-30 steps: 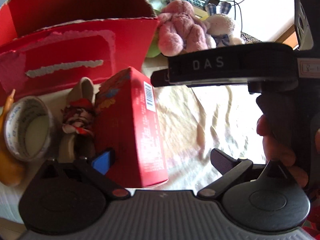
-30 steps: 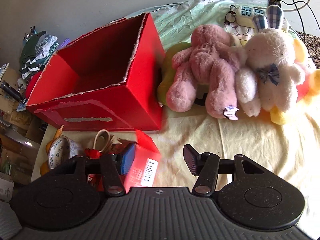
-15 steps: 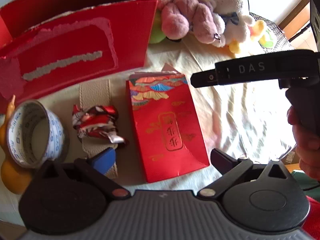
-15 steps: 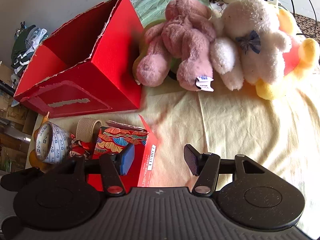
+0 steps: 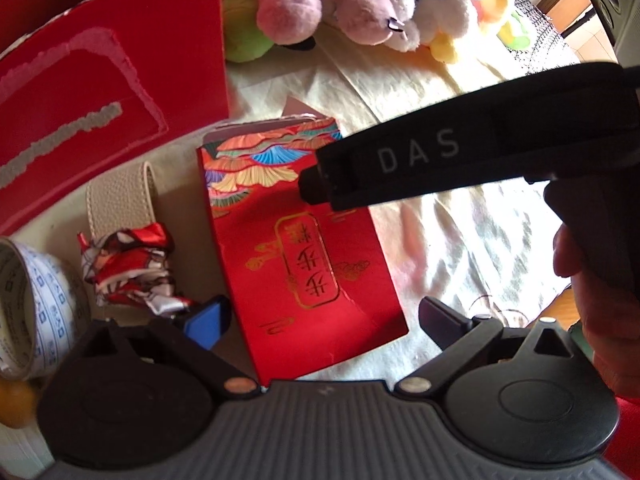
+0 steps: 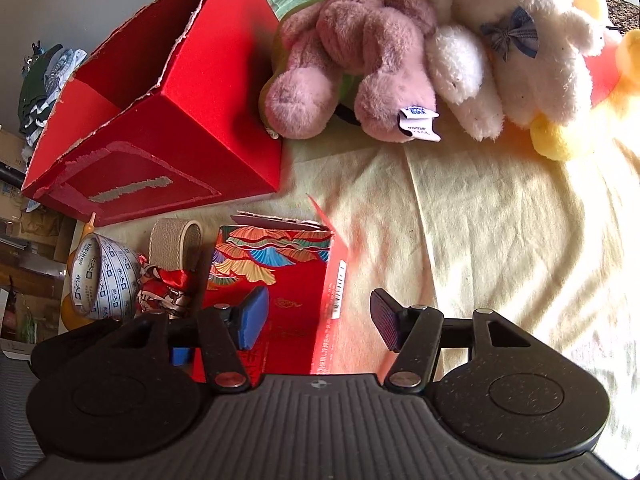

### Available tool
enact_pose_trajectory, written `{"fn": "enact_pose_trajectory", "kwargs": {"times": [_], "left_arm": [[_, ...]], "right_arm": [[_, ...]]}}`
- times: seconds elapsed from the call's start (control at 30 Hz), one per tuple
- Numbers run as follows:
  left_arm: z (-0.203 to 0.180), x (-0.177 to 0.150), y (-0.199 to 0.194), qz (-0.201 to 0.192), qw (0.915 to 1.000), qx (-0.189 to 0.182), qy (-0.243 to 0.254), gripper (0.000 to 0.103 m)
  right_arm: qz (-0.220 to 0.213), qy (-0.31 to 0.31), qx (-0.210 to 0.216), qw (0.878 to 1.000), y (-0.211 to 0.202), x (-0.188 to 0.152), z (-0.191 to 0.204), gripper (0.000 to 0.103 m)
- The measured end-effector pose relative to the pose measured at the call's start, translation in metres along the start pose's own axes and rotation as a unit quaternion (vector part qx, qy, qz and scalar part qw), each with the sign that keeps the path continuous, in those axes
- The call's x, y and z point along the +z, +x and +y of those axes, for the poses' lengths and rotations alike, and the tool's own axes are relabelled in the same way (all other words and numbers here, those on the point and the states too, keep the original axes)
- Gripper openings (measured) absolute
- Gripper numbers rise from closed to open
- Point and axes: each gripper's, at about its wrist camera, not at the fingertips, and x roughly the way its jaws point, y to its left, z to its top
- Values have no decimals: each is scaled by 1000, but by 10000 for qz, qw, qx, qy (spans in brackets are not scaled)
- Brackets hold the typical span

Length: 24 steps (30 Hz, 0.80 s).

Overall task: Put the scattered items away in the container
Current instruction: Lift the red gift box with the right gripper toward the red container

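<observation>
The red gift box [image 5: 304,248] is lying flat on the bench [image 6: 500,232], in the middle of the frame, just below the big red container [image 6: 160,120]. The left hand-held gripper [image 5: 320,320] and the right hand-held gripper [image 6: 316,320] are both hanging over it with fingers apart, holding nothing. To do this well, 1 gripper should go low, put a finger on each long side, then squeeze gently.
</observation>
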Motion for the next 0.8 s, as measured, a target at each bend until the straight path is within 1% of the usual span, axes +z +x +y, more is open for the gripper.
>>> {"fn": "enact_pose_trajectory", "kwargs": {"times": [0.1,0.17,0.33,0.43,0.5,0.57,0.63,0.7,0.73,0.8], "left_arm": [[-14,7,1,-36,9996,-167,227,95],[-24,13,4,-55,9991,-159,387,95],[-36,25,8,-97,9986,-156,500,96],[-36,24,3,-103,9987,-120,479,96],[-34,21,-2,-103,9988,-69,473,96],[-29,15,-9,-119,9988,-19,475,97],[-21,8,-17,-132,9991,13,399,97],[-12,2,-22,-122,9996,-56,257,99],[-8,-1,-23,-85,9997,-132,173,99],[-6,-2,-20,-2,9997,-202,105,95]], "right_arm": [[-4,13,-18,10000,-6,1,-7,57],[-69,31,-152,9999,-10,1,-13,57],[-154,345,-170,9991,-17,0,-34,57],[-161,446,-117,9988,-20,-1,-43,57],[-137,457,4,9989,-21,-3,-46,58],[-107,417,111,9990,-21,-5,-44,62],[-57,311,126,9994,-18,-7,-42,64],[38,270,186,9995,-10,-8,-40,65],[68,295,262,9992,-7,-9,-38,68],[125,369,369,9986,-4,-9,-38,71]]}}
